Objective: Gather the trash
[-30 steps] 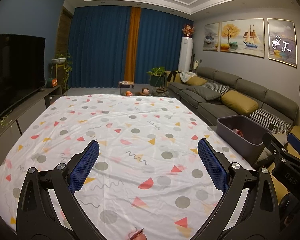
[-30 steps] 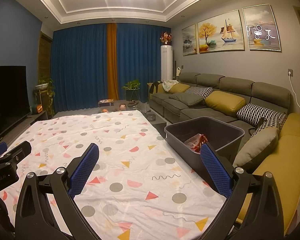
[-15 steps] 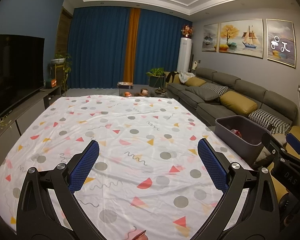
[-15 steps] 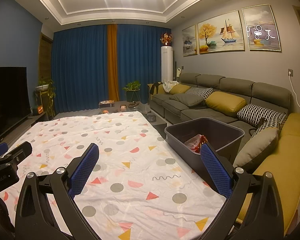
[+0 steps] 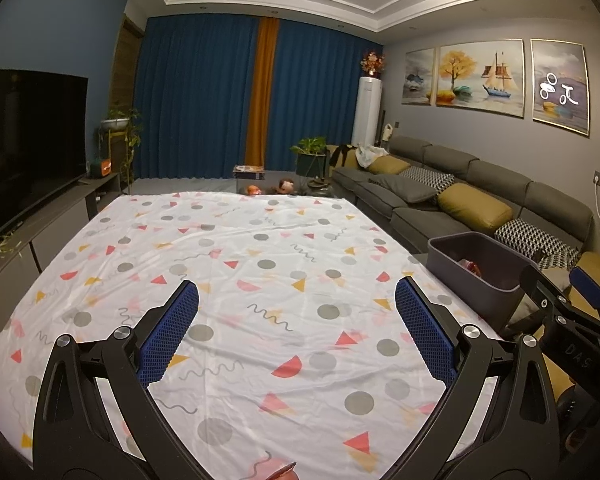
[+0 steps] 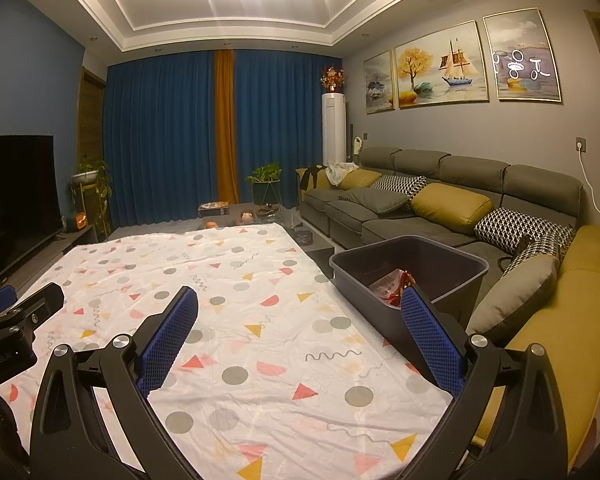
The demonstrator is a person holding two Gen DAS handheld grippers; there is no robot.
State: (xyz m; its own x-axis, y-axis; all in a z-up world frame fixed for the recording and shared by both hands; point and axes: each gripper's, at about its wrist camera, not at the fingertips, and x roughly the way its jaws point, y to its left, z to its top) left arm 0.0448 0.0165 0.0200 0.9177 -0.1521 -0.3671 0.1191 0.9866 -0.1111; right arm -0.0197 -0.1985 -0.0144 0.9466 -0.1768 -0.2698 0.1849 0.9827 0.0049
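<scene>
Trash [image 6: 392,283] is seen lying in the bin [image 6: 452,266] at the cloth's [image 5: 260,280] right edge — little has changed, both grippers [image 5: 296,312] [image 6: 300,316] held released and empty, so collection seems done.

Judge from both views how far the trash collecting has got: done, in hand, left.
Done: a red and white wrapper lies in the grey bin beside the patterned cloth. In hand: nothing; the left claw and right claw are both open. Left: possibly one pinkish scrap at the left view's bottom edge; it is cut off.
</scene>
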